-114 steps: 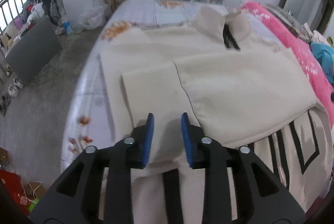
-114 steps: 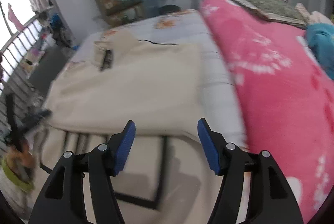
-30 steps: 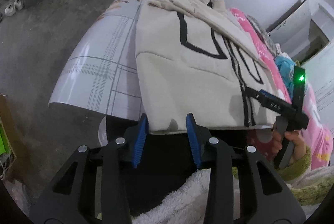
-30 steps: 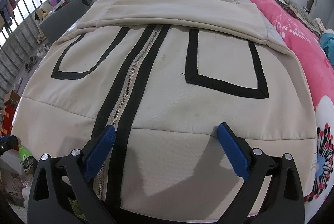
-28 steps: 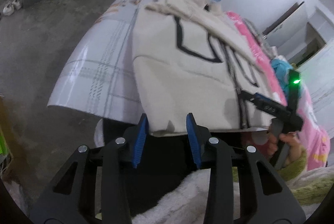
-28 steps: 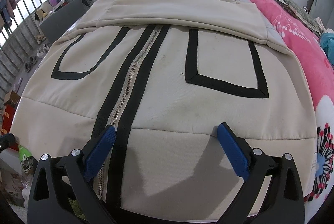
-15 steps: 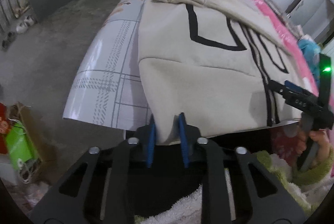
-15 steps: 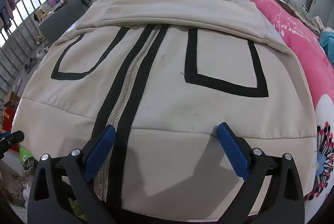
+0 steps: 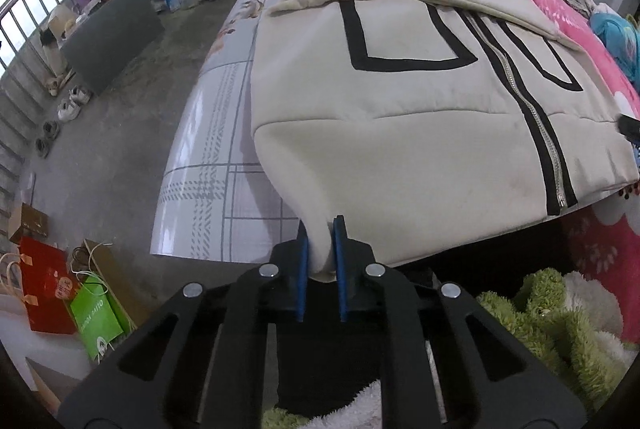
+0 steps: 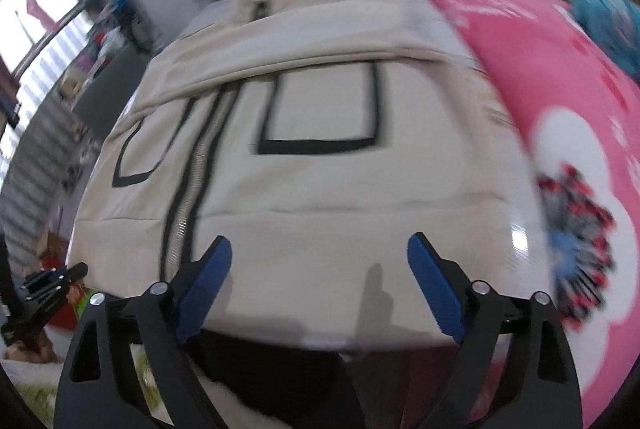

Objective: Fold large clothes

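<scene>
A large cream zip jacket with black stripes and black rectangular outlines lies front up on the bed, its sleeves folded across the chest. My left gripper is shut on the jacket's near left hem corner, which bunches up between the blue pads. In the right wrist view the jacket fills the middle of a blurred frame. My right gripper is open and empty over the hem, to the right of the zipper.
The bed has a pale plaid sheet on the left and a pink flowered blanket on the right. Concrete floor, shoes and paper bags lie left of the bed. A green plush cloth is at the near right.
My left gripper has closed on the hem corner and pulled it up slightly. My right gripper has shifted right along the hem and is moving, still open.
</scene>
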The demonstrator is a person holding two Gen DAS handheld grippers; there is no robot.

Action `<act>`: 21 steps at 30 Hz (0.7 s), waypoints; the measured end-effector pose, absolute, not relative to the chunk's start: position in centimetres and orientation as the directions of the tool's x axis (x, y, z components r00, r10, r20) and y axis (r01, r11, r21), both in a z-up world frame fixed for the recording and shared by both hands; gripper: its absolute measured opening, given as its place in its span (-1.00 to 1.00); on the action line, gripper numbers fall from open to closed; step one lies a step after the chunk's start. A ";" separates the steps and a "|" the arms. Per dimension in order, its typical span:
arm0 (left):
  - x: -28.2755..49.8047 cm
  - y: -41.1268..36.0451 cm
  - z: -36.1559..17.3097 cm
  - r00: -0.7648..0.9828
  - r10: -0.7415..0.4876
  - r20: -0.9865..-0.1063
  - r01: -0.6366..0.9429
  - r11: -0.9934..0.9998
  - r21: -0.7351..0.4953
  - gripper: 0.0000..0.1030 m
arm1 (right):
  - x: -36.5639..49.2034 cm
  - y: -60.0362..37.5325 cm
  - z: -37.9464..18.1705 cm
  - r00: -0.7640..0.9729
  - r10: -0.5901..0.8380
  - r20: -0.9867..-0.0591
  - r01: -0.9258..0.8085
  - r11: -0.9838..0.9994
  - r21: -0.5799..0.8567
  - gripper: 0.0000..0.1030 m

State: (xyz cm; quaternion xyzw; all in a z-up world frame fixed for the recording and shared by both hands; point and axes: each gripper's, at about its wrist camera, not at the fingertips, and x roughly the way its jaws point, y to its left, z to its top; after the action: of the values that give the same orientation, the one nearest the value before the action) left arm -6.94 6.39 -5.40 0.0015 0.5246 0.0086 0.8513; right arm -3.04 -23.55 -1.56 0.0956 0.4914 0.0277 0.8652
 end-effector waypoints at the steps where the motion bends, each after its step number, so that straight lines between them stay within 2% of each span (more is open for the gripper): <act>1: -7.0 6.5 -5.4 0.449 0.013 -0.893 -0.012 1.000 0.009 -0.79 | -3.5 -24.3 -1.4 0.514 0.134 -0.847 0.066 0.979 0.195 0.62; 4: -6.8 6.6 -5.5 0.448 0.007 -0.894 -0.011 1.000 0.003 -0.79 | -5.3 -27.6 -0.7 0.514 0.088 -0.853 0.158 0.968 0.195 0.55; 7: -6.6 6.5 -5.6 0.448 0.007 -0.894 -0.009 1.000 0.003 -0.79 | -6.2 -30.0 -1.0 0.500 0.040 -0.865 0.232 0.956 0.178 0.39; 12: -6.7 6.4 -5.8 0.451 0.009 -0.893 0.000 1.000 0.010 -0.79 | -5.3 -31.4 -2.8 0.488 0.090 -0.868 0.258 0.935 0.242 0.02; 15: -6.8 6.5 -5.9 0.457 0.006 -0.889 0.000 1.000 0.006 -0.80 | -4.6 -31.1 -4.1 0.452 0.100 -0.886 0.250 0.940 0.233 -0.21; 17: -6.9 6.5 -5.9 0.463 0.004 -0.886 -0.003 1.000 0.002 -0.81 | -4.7 -30.7 -4.8 0.427 0.086 -0.900 0.247 0.946 0.208 -0.52; 20: -7.1 6.5 -5.9 0.474 0.010 -0.880 -0.002 1.000 0.011 -0.87 | -5.1 -30.4 -5.2 0.412 0.091 -0.906 0.243 0.948 0.206 -0.80; 21: -7.2 6.6 -5.7 0.480 0.012 -0.877 -0.004 1.000 0.012 -0.88 | -5.2 -30.2 -5.1 0.414 0.083 -0.906 0.238 0.951 0.196 -0.83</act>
State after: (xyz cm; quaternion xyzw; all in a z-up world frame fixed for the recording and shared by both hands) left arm -7.17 6.55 -5.73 0.0041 0.5097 0.0045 0.8603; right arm -5.24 -30.17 -5.12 0.1487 0.5393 -0.0466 0.8276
